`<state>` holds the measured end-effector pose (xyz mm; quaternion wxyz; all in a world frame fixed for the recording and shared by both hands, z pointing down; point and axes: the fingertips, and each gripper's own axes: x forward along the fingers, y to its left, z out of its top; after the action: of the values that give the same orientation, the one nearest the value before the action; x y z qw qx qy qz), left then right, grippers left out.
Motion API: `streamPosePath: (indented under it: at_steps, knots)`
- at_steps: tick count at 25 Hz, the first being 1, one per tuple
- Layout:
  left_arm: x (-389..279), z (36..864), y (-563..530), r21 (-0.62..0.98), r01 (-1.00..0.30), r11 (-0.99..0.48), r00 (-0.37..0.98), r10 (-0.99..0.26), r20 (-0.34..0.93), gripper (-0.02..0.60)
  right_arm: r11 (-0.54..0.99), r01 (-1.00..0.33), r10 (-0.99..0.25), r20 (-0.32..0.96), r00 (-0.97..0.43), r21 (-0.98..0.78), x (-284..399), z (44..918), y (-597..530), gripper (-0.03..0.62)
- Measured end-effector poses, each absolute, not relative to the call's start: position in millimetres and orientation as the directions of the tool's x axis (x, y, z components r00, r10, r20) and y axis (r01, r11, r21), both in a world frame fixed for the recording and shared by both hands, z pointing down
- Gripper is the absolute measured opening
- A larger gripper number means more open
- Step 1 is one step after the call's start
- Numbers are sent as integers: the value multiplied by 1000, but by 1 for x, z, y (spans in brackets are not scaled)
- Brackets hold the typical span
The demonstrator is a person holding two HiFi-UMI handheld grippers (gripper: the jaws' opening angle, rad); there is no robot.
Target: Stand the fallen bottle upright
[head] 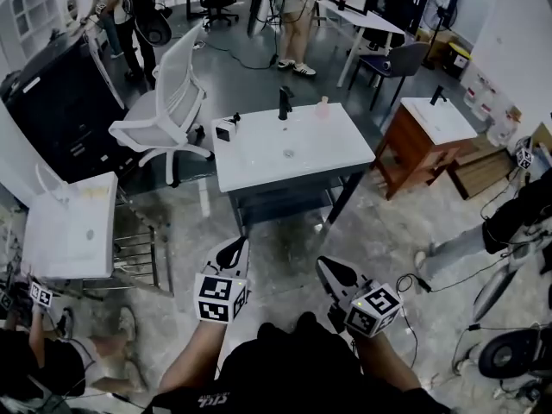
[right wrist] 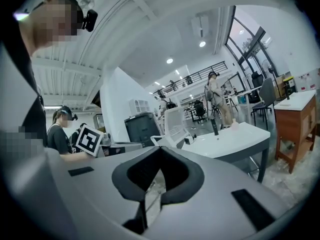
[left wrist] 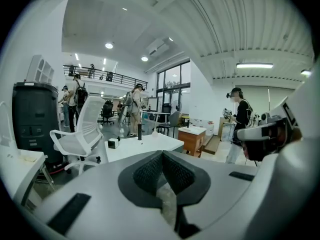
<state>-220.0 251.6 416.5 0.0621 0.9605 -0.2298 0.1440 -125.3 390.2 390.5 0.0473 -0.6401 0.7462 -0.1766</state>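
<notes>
A white table [head: 259, 158] stands ahead of me. At its far edge a dark bottle [head: 285, 103] stands upright, with a small pale pink bottle [head: 323, 108] to its right and a little white box [head: 226, 129] at the left corner. A tiny clear thing [head: 289, 153] lies mid-table. My left gripper [head: 233, 248] and right gripper [head: 328, 270] hang well short of the table, both shut and empty. The left gripper view shows its shut jaws [left wrist: 162, 156] with the dark bottle [left wrist: 140, 132] far beyond. The right gripper view shows shut jaws [right wrist: 160, 154], the dark bottle [right wrist: 215, 126] and the pink bottle [right wrist: 234, 125].
A white office chair [head: 168, 102] stands left of the table, a wooden cabinet with a white top [head: 427, 132] to its right. A white basin unit [head: 73, 222] is at my left. People stand at the left, the right [head: 483, 235] and beyond. Cables lie on the floor.
</notes>
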Motion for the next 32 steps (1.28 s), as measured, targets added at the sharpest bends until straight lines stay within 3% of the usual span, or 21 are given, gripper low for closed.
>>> streamPosePath:
  at_steps: [7, 18, 32]
  knots:
    - [-168, 440, 217, 43, -494, -869, 818, -447, 361, 9, 121, -915, -966, 167, -198, -385, -61, 419, 353, 14]
    - [-7, 407, 153, -28, -572, -820, 765, -546, 343, 9, 199, -907, -950, 152, -271, -372, 128, 409, 283, 14]
    - [40, 444, 46, -13, -672, -740, 673, -618, 407, 9, 296, -861, -895, 194, -401, -415, 187, 443, 168, 14]
